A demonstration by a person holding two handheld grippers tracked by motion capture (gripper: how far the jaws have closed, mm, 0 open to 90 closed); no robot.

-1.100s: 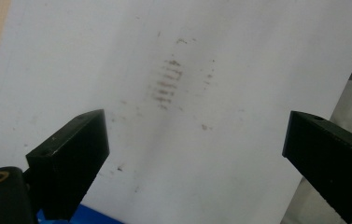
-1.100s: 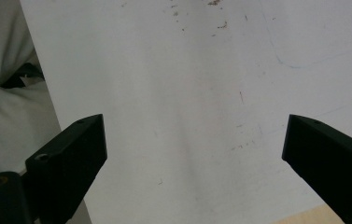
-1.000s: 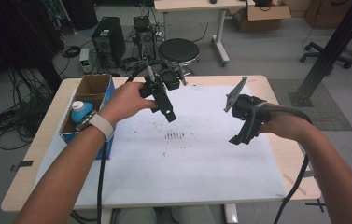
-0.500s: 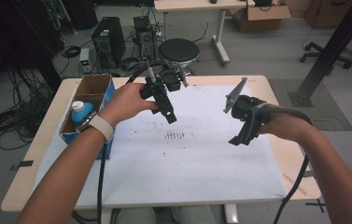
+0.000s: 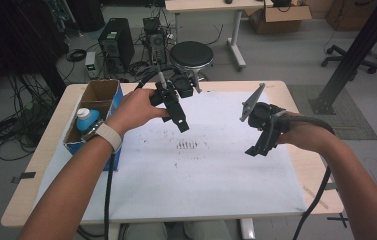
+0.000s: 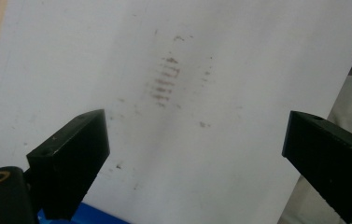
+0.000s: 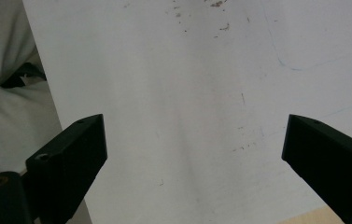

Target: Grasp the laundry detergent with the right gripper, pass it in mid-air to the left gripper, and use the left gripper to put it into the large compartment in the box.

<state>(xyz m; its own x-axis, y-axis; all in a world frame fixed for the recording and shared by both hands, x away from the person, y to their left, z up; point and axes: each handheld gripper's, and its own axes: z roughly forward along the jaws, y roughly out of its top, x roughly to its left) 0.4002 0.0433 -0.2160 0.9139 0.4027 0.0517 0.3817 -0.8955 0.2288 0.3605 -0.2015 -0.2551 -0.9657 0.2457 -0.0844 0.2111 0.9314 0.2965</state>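
Observation:
My left gripper [image 5: 182,125] hangs above the white sheet [image 5: 196,170] near its back left part, jaws open with nothing between them. In the left gripper view the open left gripper [image 6: 197,149] looks down on a patch of brown smudge marks [image 6: 166,81]. My right gripper [image 5: 257,150] is held above the sheet's right side, also open and empty. The right gripper view shows the open right gripper [image 7: 194,149] over bare white sheet [image 7: 173,93]. The smudge marks [image 5: 187,145] lie on the sheet between the two grippers.
A blue cardboard box [image 5: 96,97] stands at the table's left edge with a blue bottle [image 5: 87,119] with a white cap inside. The wooden table edge [image 5: 312,170] shows to the right of the sheet. A stool [image 5: 191,55] and computer cases stand behind the table.

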